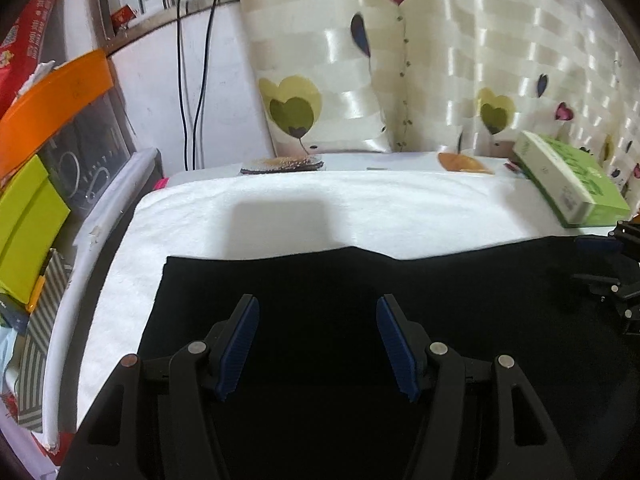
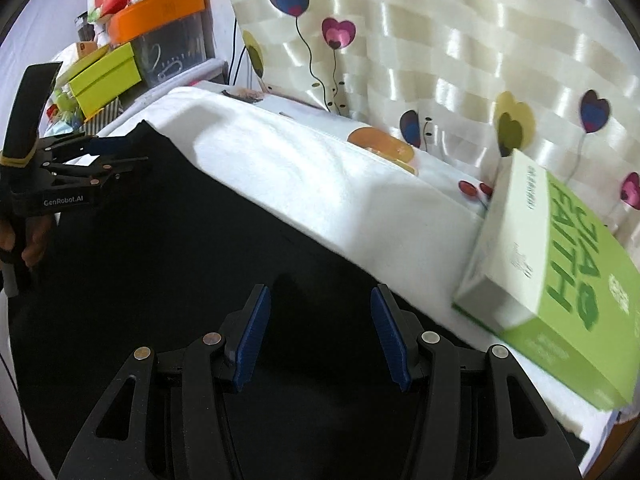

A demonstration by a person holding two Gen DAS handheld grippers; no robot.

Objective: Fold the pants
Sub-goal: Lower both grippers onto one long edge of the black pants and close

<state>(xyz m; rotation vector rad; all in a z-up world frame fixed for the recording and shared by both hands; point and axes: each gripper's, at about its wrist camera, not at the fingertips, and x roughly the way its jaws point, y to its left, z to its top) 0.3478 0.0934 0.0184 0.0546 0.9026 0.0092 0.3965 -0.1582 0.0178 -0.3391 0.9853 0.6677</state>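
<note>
Black pants (image 1: pixel 320 280) lie flat on a white towel (image 1: pixel 280 216) that covers the table. They also fill the lower left of the right wrist view (image 2: pixel 160 240). My left gripper (image 1: pixel 318 312) is open and empty above the pants, near their far edge. My right gripper (image 2: pixel 320 304) is open and empty above the pants, near their far right edge. The left gripper also shows at the left of the right wrist view (image 2: pixel 120 152). Part of the right gripper shows at the right edge of the left wrist view (image 1: pixel 616 264).
A green and white box (image 2: pixel 560 280) lies on the towel at the right, also in the left wrist view (image 1: pixel 568 176). A heart-print curtain (image 1: pixel 440 60) hangs behind the table. Yellow-green boxes (image 1: pixel 28 220) and an orange-lidded bin (image 1: pixel 56 92) are stacked at the left.
</note>
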